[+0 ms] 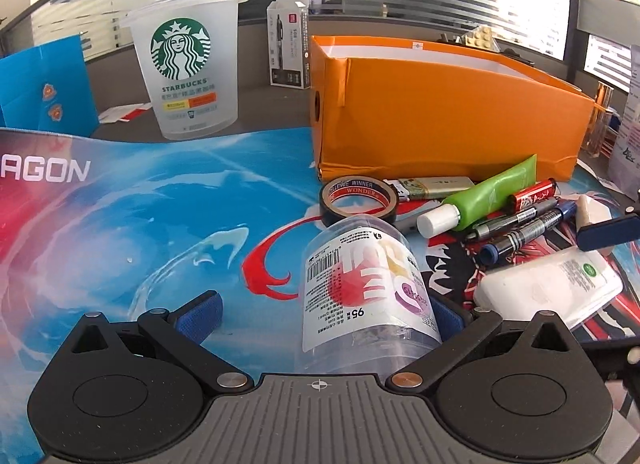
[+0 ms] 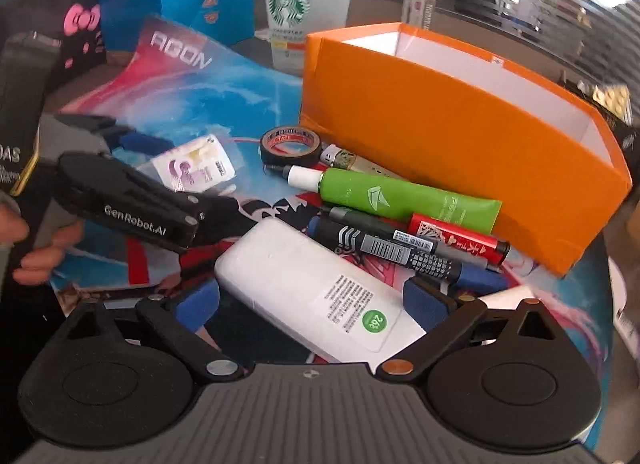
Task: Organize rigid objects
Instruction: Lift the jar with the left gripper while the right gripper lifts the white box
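Clutter covers a colourful desk mat (image 1: 152,200) beside an open orange box (image 1: 440,112), whose white inside shows nothing from the right wrist view. The left gripper (image 1: 320,310) has its blue-padded fingers spread wide around a clear plastic jar (image 1: 360,288) lying on its side; the right pad sits against the jar while the left pad stands apart from it, so the jar is not clamped. The right gripper (image 2: 316,300) is likewise spread open, its fingers either side of a white power bank (image 2: 312,296) flat on the mat, neither pad clearly pressing it. Just in front of the box lie a roll of tape (image 1: 358,200), a lighter (image 1: 432,186), a green tube (image 2: 400,196), a red stick (image 2: 460,242) and two markers (image 2: 392,246), heaped together. A frosted coffee cup (image 1: 188,64) stands behind the mat, left of the box. A hand (image 2: 36,248) grips the left tool's handle.
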Available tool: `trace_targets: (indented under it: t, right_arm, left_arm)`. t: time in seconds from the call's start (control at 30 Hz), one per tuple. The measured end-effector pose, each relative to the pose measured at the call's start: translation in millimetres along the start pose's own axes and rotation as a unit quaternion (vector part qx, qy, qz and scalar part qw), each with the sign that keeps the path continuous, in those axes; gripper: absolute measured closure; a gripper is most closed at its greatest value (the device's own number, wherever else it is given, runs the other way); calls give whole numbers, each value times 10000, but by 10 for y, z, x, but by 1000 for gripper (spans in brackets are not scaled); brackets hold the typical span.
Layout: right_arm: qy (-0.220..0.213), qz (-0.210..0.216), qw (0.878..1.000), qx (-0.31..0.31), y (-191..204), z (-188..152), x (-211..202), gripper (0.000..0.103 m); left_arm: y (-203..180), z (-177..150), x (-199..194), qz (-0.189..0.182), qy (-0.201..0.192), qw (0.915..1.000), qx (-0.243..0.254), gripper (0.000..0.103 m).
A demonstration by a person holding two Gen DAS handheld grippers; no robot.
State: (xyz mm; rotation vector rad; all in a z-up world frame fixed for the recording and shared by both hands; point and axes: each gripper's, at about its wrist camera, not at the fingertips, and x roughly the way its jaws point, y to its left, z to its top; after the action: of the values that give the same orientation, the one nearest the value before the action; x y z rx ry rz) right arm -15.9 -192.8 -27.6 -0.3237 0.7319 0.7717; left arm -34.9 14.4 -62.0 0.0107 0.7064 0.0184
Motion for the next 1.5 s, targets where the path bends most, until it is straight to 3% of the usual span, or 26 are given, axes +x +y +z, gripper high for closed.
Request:
trace_targets:
  t: [0.07,0.17,0.23,0.33,0.5,0.57,0.63,0.7,1.07,1.17,1.23,1.27,1.5]
  right_arm:
    - [-58,-38,10000,27,-29,-13,10,2]
    - [69,-122,9988,-466,-56,-64,116,0]
    - [-19,329,9992,-208,-230,-119,119,0]
    - [-102,586,9972,-454,-326,-112,127,0]
    - [-39,606,9969,-490,-328,-75,138,0]
    - [100,448,9983,-355,-274,-53,113,6]
    - [126,357,9990,-256,-216,-54,58,26]
    - [103,243,9995,-180,-148,-67,5,34]
    - [155,64,9999,-20,-93,-76,-18,37]
    - [163,18,9998,59,-81,-75,-18,37]
    - [162,-39,9998,140,-67,-74,-16,37]
    - [152,-77,9998,145,-54,-75,-16,37]
    - [119,-195,9995,227,-12,-76,-11,41]
  left_arm:
    - [8,-3,-1,-39,-5,10000,30,0]
    - [23,-7,0,-99,-6,9999,87,0]
    - [31,0,7,-125,-4,9999,111,0]
    - [41,7,15,-155,-1,9998,139,0]
    - [56,36,47,-260,28,9994,231,0]
    - [53,35,49,-272,20,9993,244,0]
    - [48,35,55,-278,3,9993,251,0]
    - [38,26,51,-292,-21,9992,268,0]
    - [-6,26,34,-364,-31,9989,283,1]
    - [-30,24,6,-435,-84,9984,338,12]
    - [-54,31,-20,-518,-144,9978,399,34]
    - [-67,38,-27,-554,-158,9975,417,41]
    - [-89,58,-38,-632,-105,9972,392,42]
